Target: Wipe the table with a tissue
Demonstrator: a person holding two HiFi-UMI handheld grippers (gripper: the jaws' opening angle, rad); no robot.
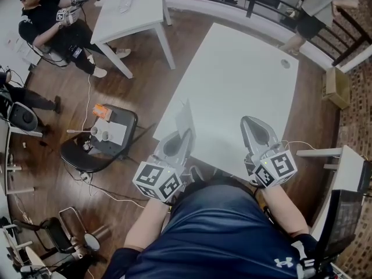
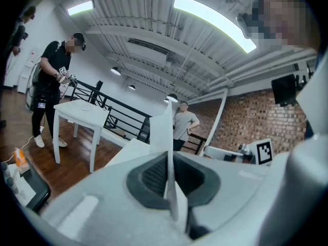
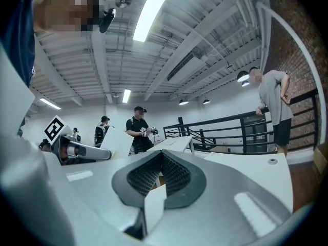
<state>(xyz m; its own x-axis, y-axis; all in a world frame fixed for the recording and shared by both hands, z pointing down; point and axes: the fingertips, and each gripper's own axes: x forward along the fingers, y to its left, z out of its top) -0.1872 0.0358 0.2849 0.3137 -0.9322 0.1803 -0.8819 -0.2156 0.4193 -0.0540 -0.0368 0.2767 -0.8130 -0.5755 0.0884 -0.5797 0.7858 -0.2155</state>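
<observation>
Left gripper [image 2: 168, 163] pinches thin white tissue [image 2: 161, 129], standing upright.

**A:** Colours, anyone? The worktop [image 1: 232, 86] is plain white and so is the tissue [image 1: 185, 120], so they barely stand out from each other. The floor [image 1: 139, 92] is dark brown wood planks.

**B:** Yep. The left tool [image 1: 183, 137] and right tool [image 1: 253, 125] are pale grey with dark grey ribbed pads [image 2: 154, 177]. Each marker cube [image 1: 157, 182] has black squares on white. The chair [image 1: 125, 133] is black with an orange box [image 1: 102, 112] on it. The shirt [image 1: 221, 231] is navy and the brick wall [image 2: 251, 122] is reddish-brown.
</observation>
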